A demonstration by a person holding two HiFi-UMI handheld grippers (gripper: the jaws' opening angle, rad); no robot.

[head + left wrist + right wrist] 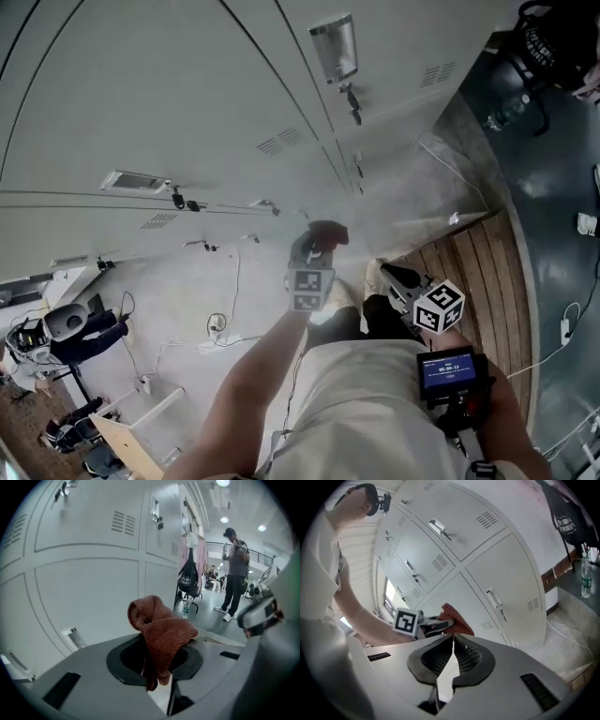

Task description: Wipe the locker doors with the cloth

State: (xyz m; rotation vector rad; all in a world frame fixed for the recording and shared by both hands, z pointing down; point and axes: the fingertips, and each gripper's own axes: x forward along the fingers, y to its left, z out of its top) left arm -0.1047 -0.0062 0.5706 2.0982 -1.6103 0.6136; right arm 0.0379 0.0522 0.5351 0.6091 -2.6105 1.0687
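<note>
A rust-red knitted cloth (161, 630) bulges out from between the jaws of my left gripper (157, 660), which is shut on it. In the head view the left gripper (314, 251) holds the cloth (328, 232) up close to the grey locker doors (187, 103), near the lower row; whether the cloth touches the door cannot be told. The right gripper view shows the cloth (454, 618) beside a lower locker door (506, 592). My right gripper (452, 641) is shut and holds nothing; it hangs low by my body (398, 277).
Locker handles (336, 47) and small latches (354, 108) stick out of the doors. A wooden bench (473, 272) lies at the right. A black bag (189, 581) hangs on a stand with a bottle (187, 606) under it; a person (234, 573) stands beyond.
</note>
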